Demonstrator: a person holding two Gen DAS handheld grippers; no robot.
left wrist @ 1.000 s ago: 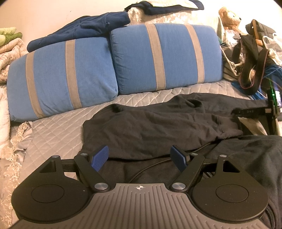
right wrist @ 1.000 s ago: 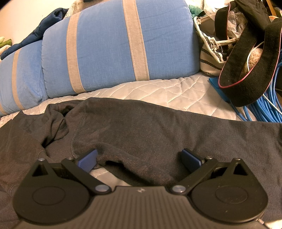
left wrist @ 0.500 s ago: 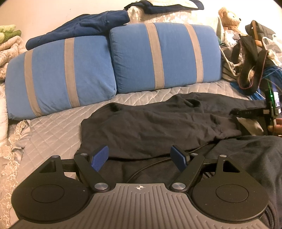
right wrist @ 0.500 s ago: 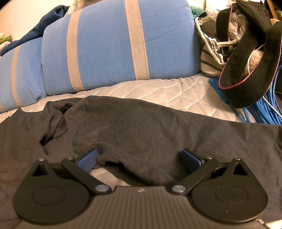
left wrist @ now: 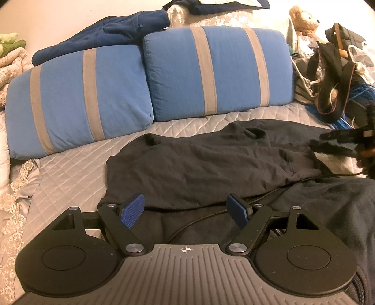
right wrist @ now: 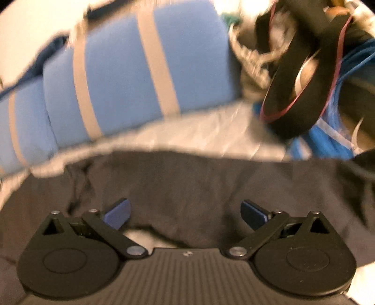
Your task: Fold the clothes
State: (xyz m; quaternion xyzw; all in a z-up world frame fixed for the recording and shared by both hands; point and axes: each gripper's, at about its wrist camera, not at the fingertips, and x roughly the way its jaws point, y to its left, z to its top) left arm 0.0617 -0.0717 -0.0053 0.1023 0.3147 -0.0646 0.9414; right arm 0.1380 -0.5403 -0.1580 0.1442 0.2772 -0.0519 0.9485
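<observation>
A dark grey sweatshirt [left wrist: 211,162] lies rumpled across the quilted bed cover [left wrist: 70,169], partly folded over itself. My left gripper [left wrist: 186,211] is open just above its near left edge, with nothing between the blue pads. The right gripper [right wrist: 185,214] is open too, low over the same dark cloth [right wrist: 187,178], and that view is blurred by motion. In the left wrist view the right gripper [left wrist: 339,140] shows at the far right edge of the sweatshirt. A thin black cable [left wrist: 211,215] runs over the cloth near my left gripper.
Two blue pillows with beige stripes [left wrist: 145,77] line the back of the bed, a navy garment [left wrist: 105,35] on top. Bags, straps and blue cables [left wrist: 337,82] pile up at the right, with a teddy bear [left wrist: 302,18] behind. Lace-edged bedding [left wrist: 14,187] lies at left.
The right gripper has swung quickly, blurring its view, and the bed and pillows now sit higher in it. The left gripper has barely shifted. Both stay open.
</observation>
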